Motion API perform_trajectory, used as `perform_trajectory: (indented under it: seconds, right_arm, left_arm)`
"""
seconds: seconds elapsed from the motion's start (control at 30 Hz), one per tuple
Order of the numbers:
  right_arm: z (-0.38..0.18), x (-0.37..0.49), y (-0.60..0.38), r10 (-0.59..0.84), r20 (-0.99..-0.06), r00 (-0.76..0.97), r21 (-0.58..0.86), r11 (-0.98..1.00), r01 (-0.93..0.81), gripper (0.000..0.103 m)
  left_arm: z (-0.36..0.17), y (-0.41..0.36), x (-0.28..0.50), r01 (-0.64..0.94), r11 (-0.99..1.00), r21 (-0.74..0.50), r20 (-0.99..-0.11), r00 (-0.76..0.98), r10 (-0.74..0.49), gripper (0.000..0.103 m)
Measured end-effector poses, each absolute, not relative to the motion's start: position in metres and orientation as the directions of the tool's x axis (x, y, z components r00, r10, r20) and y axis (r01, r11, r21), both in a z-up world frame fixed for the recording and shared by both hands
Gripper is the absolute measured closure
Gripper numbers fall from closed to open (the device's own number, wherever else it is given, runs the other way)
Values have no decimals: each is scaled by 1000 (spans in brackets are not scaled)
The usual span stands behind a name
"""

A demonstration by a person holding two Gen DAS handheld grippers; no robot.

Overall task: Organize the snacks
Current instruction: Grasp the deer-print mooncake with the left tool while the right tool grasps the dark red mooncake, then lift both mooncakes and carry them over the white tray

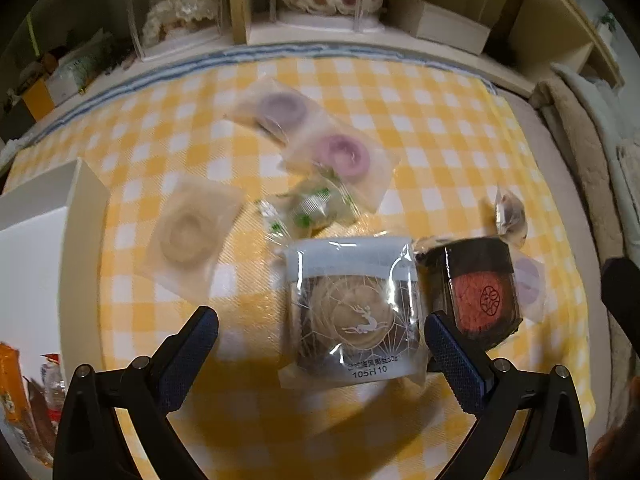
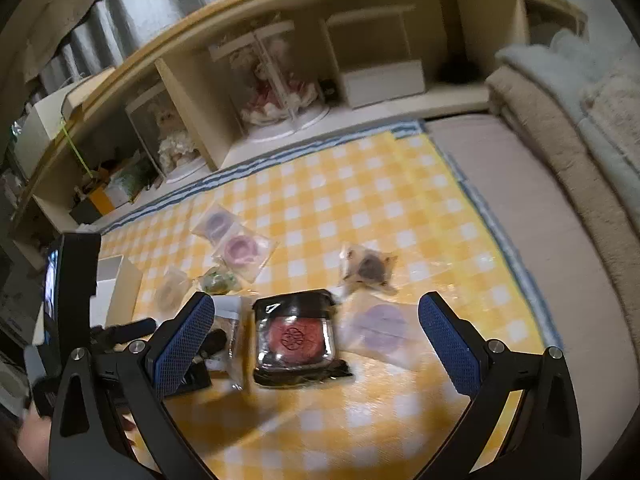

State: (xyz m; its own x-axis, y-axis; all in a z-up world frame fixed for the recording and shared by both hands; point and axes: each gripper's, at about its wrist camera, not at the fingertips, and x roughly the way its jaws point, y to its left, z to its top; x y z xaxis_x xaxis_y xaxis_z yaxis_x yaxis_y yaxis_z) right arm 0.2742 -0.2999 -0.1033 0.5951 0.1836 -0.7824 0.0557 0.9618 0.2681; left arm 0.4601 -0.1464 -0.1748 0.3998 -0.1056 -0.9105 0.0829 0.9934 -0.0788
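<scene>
The left claw (image 1: 322,334) is spread wide and holds nothing; the clear-wrapped pale round pastry with a white deer print (image 1: 354,312) lies between its blue-padded fingers, closer to the right-hand one. The right claw (image 2: 316,330) is likewise spread and empty, with the black-wrapped pastry bearing a red stamped top (image 2: 297,338) lying between its fingers.

These snacks lie on a yellow-and-white checked cloth (image 1: 420,120), with the two wrapped pastries side by side and almost touching. Farther back are two frosted packets with purple rings (image 1: 280,108) and (image 1: 344,156), a beige ring packet (image 1: 188,232) to the left, and a small green-and-clear wrapped sweet (image 1: 308,208) between them. The far half of the cloth is bare up to its blue-striped edge (image 1: 280,54), which meets a cream shelf unit (image 2: 360,40).

Only the left wrist view shows a white box (image 1: 36,248) at the cloth's left edge with orange packets (image 1: 16,392) inside. Only the right wrist view shows the grey mattress strip (image 2: 540,220) beside the cloth and the pale purple disc packet (image 2: 380,328) in full.
</scene>
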Motion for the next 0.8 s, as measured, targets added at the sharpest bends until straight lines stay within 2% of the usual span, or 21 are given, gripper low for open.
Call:
perform_trajectory:
  seconds: [0.07,0.13,0.2,0.3,0.4,0.5,0.67,0.8]
  right_arm:
    - [-110,280,-298,208,-794,571,288,956,53,0]
    - [-117,284,-298,231,-805,546,310,949,56,0]
    - [-126,288,-298,251,-819,516,331,941,68,0]
    - [-138,292,-299,254,-834,491,335,939,83,0]
    - [-149,297,-295,235,-859,455,302,950,79,0]
    - [-156,299,-286,236,-873,426,283,958,48,8]
    - [-166,302,-261,215,-896,388,210,976,-55,15]
    - [-179,304,-244,123,-927,355,81,988,-129,27]
  left_arm:
    - [-180,-148,465,72,994,-86,-910,399,-108,0]
    - [-183,-149,468,56,991,-124,-903,407,-136,12]
    - [-190,-147,469,62,982,-177,-902,389,-187,29]
    - [-194,-147,469,86,977,-195,-904,370,-213,38]
    - [-193,-140,461,115,977,-177,-904,373,-208,40]
    - [-193,-130,448,128,975,-182,-905,367,-217,40]
    - [-195,-120,439,140,974,-176,-909,358,-215,40]
    - [-191,-109,419,141,974,-177,-912,349,-216,40]
